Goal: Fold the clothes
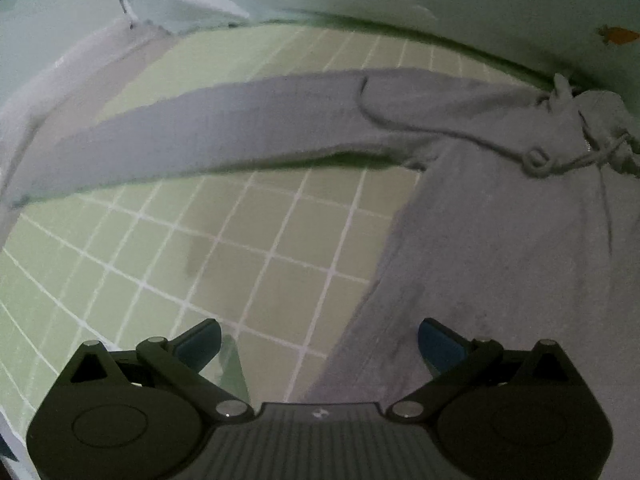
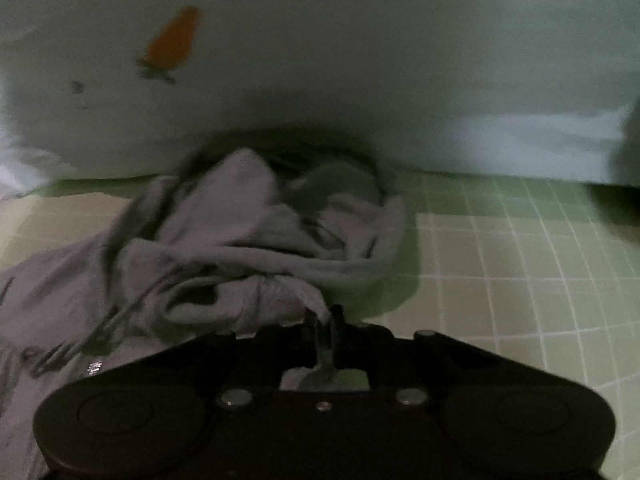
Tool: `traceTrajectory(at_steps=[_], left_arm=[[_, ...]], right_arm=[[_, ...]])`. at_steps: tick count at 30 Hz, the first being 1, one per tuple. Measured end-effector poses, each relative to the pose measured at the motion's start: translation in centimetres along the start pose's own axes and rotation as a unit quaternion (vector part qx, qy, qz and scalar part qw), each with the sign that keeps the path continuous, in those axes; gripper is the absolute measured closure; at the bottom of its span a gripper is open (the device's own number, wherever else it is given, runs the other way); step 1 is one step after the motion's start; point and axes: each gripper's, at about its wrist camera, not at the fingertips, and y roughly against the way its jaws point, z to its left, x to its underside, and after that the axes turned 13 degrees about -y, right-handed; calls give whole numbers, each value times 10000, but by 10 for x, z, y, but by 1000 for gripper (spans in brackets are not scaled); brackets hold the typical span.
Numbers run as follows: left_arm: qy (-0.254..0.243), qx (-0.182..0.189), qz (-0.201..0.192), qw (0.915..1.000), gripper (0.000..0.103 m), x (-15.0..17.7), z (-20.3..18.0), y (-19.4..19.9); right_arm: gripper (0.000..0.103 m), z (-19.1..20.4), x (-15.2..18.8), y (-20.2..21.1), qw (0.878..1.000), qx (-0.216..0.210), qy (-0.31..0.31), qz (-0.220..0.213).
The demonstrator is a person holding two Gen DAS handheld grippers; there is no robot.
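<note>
Looks like the spreading-out step: the grey fleece hoodie (image 1: 500,216) is being laid flat on the green grid-lined mat (image 1: 248,248), one sleeve stretched out. Its bunched hood is being pinched by the right gripper (image 2: 326,322), jaws clamped together. The left gripper (image 1: 320,340) is being held wide apart over the hem, gripping nothing. Next the hood probably needs tugging flat, though the pale carrot-print bedding (image 2: 320,60) is crowding it from behind
</note>
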Motion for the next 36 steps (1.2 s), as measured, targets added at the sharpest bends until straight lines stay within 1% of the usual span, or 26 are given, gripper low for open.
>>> traceTrajectory(at_steps=[1, 2, 4, 6, 7, 8, 9, 10, 12, 14, 16, 18, 21, 23, 25, 26, 28, 29, 31, 32, 33, 34, 35, 36], left_arm=[[88, 44, 10, 10000, 0, 1, 2, -1], [128, 40, 8, 9999, 0, 2, 4, 0], [84, -50, -53, 9999, 0, 4, 5, 5], [-8, -144, -134, 9998, 0, 6, 6, 12], [-17, -145, -161, 9998, 0, 9, 8, 15], [-17, -136, -185, 9997, 0, 11, 10, 18], [-18, -128, -209, 9997, 0, 14, 13, 21], [-19, -119, -233, 9997, 0, 16, 15, 24], [-21, -102, -280, 9996, 0, 21, 19, 30], [-34, 46, -269, 9996, 0, 26, 23, 29], [-83, 200, -231, 9995, 2, 30, 26, 28], [-216, 356, -281, 9987, 2, 34, 26, 29], [-411, 552, -303, 9972, 10, 40, 24, 31], [-495, 706, -326, 9957, 14, 45, 23, 33], [-594, 889, -326, 9937, 24, 49, 23, 33], [-661, 970, -329, 9925, 27, 51, 22, 33], [-822, 1127, -384, 9895, 38, 54, 22, 35], [-904, 1206, -423, 9877, 41, 56, 23, 36], [-987, 1342, -499, 9848, 54, 58, 25, 37], [-1020, 1399, -530, 9835, 58, 59, 25, 38], [-1065, 1523, -580, 9809, 68, 61, 27, 39], [-1085, 1639, -620, 9785, 78, 62, 29, 41], [-1086, 1752, -646, 9764, 81, 64, 30, 43], [-1103, 1824, -658, 9748, 86, 65, 31, 45]], right_arm=[[97, 0, 1, -4, 10000, 44, -4, 19], [93, 2, 2, -5, 10000, 92, 2, 38], [77, 7, 5, 1, 9994, 333, 11, -37], [47, 10, 11, 17, 9976, 642, -5, -239], [39, 9, 16, 29, 9970, 698, -89, -309], [27, 5, 22, 41, 9970, 660, -238, -338], [25, 2, 28, 54, 9967, 621, -386, -366], [25, -2, 34, 66, 9961, 582, -535, -394], [25, -8, 55, 93, 9950, 353, -892, -278], [25, -8, 80, 115, 9936, 174, -1107, -155], [25, -2, 106, 128, 9927, 176, -1192, -31], [25, 6, 131, 139, 9916, 221, -1268, 88], [28, 16, 169, 155, 9896, 287, -1382, 267], [28, 23, 194, 166, 9880, 332, -1457, 386], [29, 31, 219, 176, 9862, 376, -1532, 505], [31, 34, 232, 182, 9852, 398, -1570, 564], [35, 40, 246, 187, 9843, 504, -1607, 532], [38, 42, 250, 189, 9841, 543, -1612, 517], [45, 44, 254, 193, 9837, 602, -1631, 453], [60, 44, 256, 195, 9838, 606, -1637, 416], [78, 44, 258, 197, 9840, 590, -1640, 380], [86, 45, 260, 199, 9840, 582, -1652, 313], [92, 46, 261, 202, 9842, 583, -1660, 215], [94, 48, 263, 205, 9844, 583, -1655, 114]])
